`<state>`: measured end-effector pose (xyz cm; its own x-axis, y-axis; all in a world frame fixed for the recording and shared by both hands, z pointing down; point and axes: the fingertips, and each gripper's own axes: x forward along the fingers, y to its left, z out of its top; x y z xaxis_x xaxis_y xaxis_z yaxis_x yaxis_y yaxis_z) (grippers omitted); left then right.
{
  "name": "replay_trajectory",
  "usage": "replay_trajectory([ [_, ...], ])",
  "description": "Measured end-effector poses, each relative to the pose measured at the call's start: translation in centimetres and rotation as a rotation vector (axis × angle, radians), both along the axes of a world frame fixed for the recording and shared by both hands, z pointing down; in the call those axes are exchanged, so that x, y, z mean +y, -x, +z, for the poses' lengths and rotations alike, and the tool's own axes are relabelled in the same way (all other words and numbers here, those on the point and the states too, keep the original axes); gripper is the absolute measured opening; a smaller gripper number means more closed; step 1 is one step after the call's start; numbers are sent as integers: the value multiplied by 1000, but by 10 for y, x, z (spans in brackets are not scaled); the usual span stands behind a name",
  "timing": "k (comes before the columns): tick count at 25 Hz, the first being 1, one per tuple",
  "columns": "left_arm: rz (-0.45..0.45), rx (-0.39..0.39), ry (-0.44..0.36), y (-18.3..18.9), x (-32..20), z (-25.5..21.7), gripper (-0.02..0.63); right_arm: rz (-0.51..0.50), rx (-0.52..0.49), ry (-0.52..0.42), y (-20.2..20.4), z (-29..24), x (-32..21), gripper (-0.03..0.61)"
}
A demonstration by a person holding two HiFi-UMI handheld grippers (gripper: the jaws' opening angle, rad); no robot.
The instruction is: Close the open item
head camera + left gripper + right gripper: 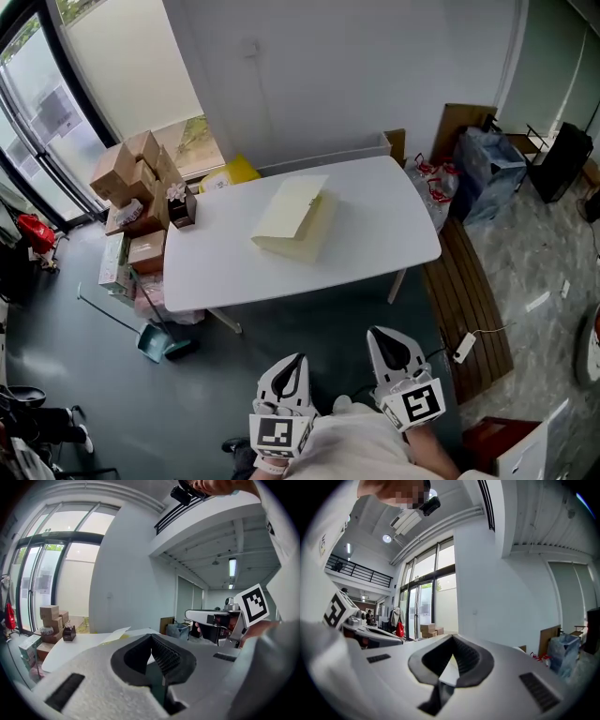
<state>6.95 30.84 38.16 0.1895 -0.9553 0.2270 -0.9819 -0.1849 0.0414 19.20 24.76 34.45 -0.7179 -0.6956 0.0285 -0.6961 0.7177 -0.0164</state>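
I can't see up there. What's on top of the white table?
A pale yellow folder, half open, and a small dark box at the left edge. The folder's raised cover hides whatever lies under it.

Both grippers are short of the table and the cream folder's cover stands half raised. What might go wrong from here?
1. The cream folder lies loose on the smooth white table; pushing its raised cover may slide it rather than fold it shut.
2. The left gripper and right gripper are both shut, so they can only press, not pinch, unless opened first.
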Motion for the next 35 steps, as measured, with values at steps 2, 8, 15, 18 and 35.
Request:
replay_trajectory([
  [2,-4,12,-3,5,-11,4,26,-8,3,3,7,3,-10,14],
  [8,8,40,-8,38,-71,15,26,-15,18,5,47,8,-64,14],
  [15,65,45,6,93,-163,15,26,16,28,27,108,4,-148,15],
  [18,119,21,-3,115,-202,11,26,32,27,27,136,-3,-185,15],
  [35,223,-55,45,180,-334,33,26,68,57,51,193,1,-309,15],
])
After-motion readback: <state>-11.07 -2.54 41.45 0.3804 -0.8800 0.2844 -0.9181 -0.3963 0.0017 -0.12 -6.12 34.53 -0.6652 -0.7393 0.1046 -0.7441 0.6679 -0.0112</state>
